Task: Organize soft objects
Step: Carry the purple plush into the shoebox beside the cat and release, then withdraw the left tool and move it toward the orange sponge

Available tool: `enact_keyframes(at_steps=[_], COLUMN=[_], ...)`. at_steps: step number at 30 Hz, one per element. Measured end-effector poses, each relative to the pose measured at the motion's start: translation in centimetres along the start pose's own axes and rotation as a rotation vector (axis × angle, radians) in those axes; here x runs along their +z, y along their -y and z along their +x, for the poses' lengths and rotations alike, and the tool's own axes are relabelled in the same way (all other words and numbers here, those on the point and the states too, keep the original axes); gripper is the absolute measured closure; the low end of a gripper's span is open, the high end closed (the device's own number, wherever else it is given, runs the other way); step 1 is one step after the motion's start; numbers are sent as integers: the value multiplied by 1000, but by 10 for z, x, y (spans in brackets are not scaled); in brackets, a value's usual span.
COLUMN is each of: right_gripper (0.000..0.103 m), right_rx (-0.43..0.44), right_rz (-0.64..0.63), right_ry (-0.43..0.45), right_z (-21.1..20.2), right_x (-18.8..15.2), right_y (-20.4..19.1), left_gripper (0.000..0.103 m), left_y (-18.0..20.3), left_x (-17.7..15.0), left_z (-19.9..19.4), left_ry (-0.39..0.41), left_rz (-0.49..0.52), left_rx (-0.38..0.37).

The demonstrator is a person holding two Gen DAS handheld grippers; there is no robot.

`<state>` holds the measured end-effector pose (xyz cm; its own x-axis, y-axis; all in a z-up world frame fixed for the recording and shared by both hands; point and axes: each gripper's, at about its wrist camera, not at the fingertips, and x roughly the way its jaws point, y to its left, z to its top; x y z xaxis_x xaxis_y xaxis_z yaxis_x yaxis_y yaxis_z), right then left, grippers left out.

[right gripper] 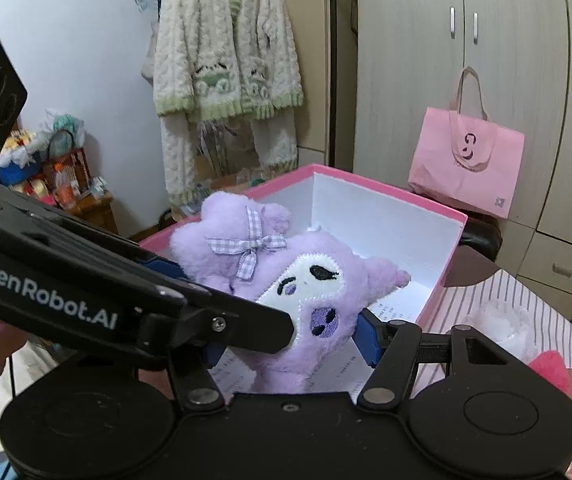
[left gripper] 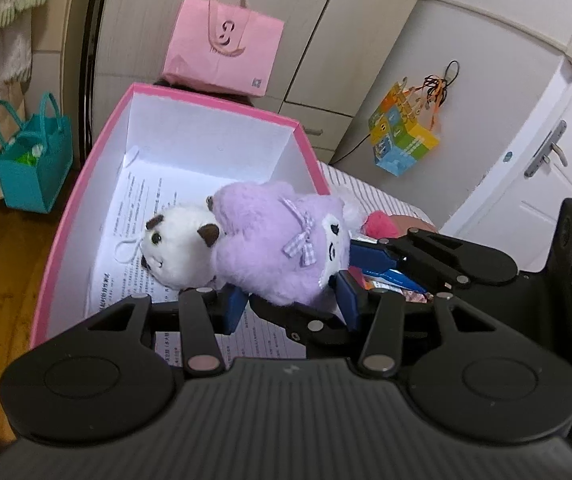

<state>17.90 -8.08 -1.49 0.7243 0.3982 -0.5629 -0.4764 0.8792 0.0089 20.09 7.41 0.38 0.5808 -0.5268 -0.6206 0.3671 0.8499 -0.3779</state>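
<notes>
A purple plush toy [left gripper: 274, 248] with a checked bow is held over the pink box [left gripper: 66, 216], which has white inner walls and printed paper on its floor. A white plush with brown ears [left gripper: 178, 252] lies in the box, touching the purple one. My left gripper [left gripper: 290, 304] has its blue pads on the purple plush's lower edge. My right gripper [right gripper: 290, 340] also grips the purple plush [right gripper: 306, 284] between its blue pads. The left gripper's arm crosses the right wrist view from the left. The right gripper's fingers [left gripper: 374, 256] show at the plush's face in the left wrist view.
A pink paper bag [left gripper: 222, 48] stands behind the box against wardrobe doors. A teal bag [left gripper: 34, 160] sits on the wooden floor at left. A striped bed cover [right gripper: 526, 312] holds a white fluffy item and a pink pom-pom [right gripper: 550, 368]. A knitted cardigan [right gripper: 226, 60] hangs on the wall.
</notes>
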Motion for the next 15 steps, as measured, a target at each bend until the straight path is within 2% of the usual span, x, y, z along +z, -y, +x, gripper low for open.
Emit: enact_keyframes(at_steps=[7, 11, 15], right_gripper=[34, 30, 25], right_rx=[-54, -58, -58], right_rz=[-58, -94, -111], right_ry=[-53, -74, -67], right_z=[14, 16, 10], right_x=[0, 1, 0], right_y=[0, 1, 0], left_gripper=[57, 54, 46], left_y=[-9, -1, 3], left_x=[-1, -1, -3], left_z=[16, 12, -2], left_ry=[-22, 37, 58], left_rz=[-70, -21, -35], left_rx=[-6, 100, 81])
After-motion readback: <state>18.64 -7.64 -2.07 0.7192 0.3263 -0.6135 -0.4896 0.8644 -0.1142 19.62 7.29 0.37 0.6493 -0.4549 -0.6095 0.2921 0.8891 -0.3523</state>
